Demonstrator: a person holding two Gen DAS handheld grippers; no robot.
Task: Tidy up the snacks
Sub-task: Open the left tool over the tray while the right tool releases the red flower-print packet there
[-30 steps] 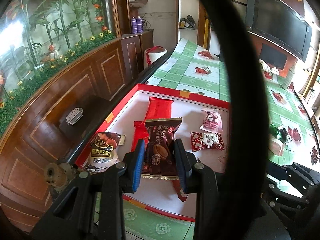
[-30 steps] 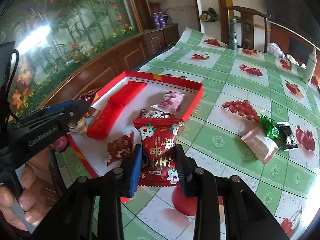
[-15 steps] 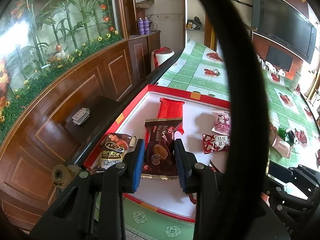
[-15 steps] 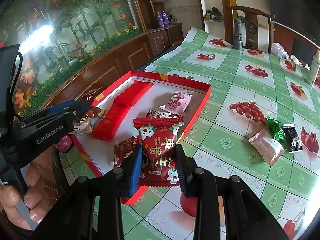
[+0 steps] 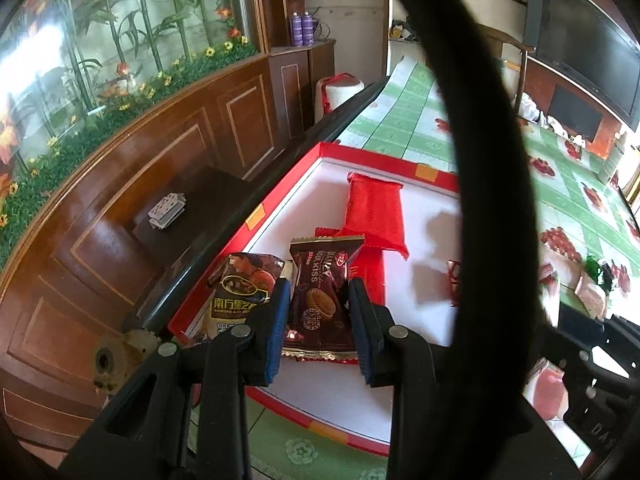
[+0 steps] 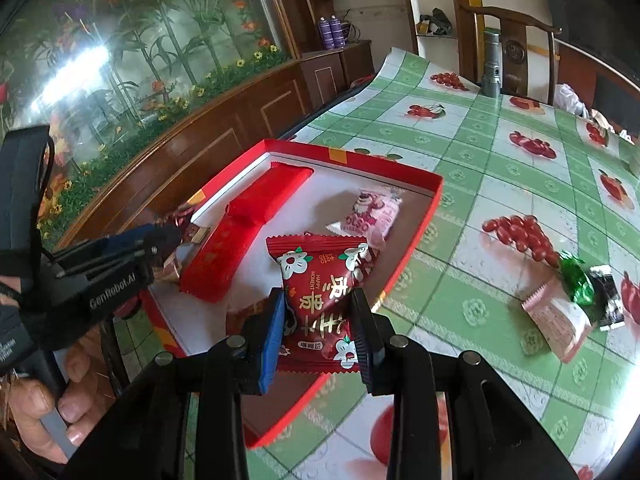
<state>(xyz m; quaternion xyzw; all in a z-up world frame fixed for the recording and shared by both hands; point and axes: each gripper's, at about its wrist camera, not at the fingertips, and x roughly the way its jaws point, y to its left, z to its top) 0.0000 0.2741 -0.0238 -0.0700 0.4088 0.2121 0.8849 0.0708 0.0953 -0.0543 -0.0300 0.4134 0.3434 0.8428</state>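
Red cardboard forms the shallow, white-lined gift box [image 6: 434, 196] at the left edge of a table under a green-and-white checked oilcloth printed with cherries [image 6: 472, 160]. The left gripper [image 5: 318, 318] is clamped on a dark brown foil biscuit packet [image 5: 320, 296], held above the box's near-left corner. The right gripper [image 6: 318, 326] pinches a red sweet wrapper printed with white flowers [image 6: 320, 288] over the box's near edge, close to its right-hand wall.

Inside the box, two long plain red packets [image 6: 256, 228] lie end to end along the left side, and a pale pink wrapper bearing a cartoon bear [image 6: 370, 212] rests near the far-right corner. A brown-and-cream sachet showing a portrait [image 5: 240, 292] sits at the box's near-left corner, just beside the left gripper's blue pad.

Out on the cloth, towards the table's right edge, a pink packet [image 6: 556, 316], a green foil sweet [image 6: 576, 280] and a small black packet [image 6: 610, 300] lie together, touching or nearly so.

In the right wrist view a person's hand [image 6: 52, 396] grips the left tool's handle at the lower-left.

A grey metal torch [image 6: 491, 64] stands upright at the table's far edge.
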